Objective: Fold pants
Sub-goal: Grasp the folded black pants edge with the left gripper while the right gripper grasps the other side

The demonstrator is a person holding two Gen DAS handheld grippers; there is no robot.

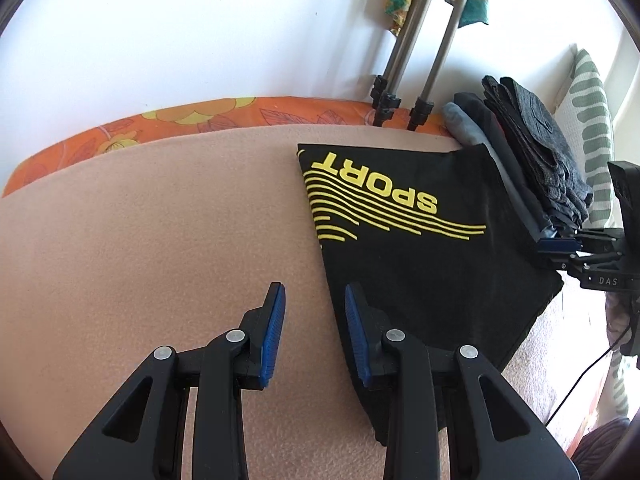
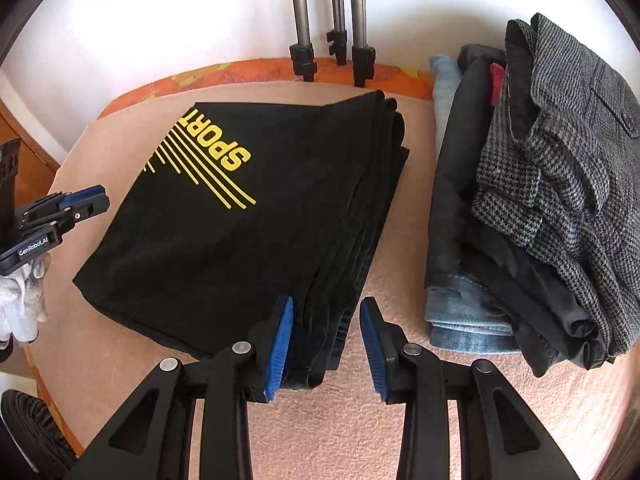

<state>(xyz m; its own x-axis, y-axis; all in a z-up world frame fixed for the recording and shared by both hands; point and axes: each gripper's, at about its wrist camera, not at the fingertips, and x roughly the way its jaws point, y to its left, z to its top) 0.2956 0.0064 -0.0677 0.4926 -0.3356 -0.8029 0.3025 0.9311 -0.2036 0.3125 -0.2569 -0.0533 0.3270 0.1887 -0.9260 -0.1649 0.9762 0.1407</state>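
Note:
Black pants (image 1: 424, 248) with a yellow "SPORT" print lie folded into a flat rectangle on the pink blanket (image 1: 140, 240). They also show in the right wrist view (image 2: 248, 240), with stacked fold edges on their right side. My left gripper (image 1: 314, 322) is open and empty, straddling the pants' left edge. My right gripper (image 2: 326, 334) is open and empty, at the near right corner of the pants. The left gripper appears at the left in the right wrist view (image 2: 64, 210), and the right gripper at the right in the left wrist view (image 1: 560, 245).
A pile of folded clothes (image 2: 528, 208), with jeans, dark trousers and a grey houndstooth piece on top, sits to the right of the pants. Tripod legs (image 2: 332, 40) stand at the back edge by the white wall. A green-patterned pillow (image 1: 592, 136) lies at the far right.

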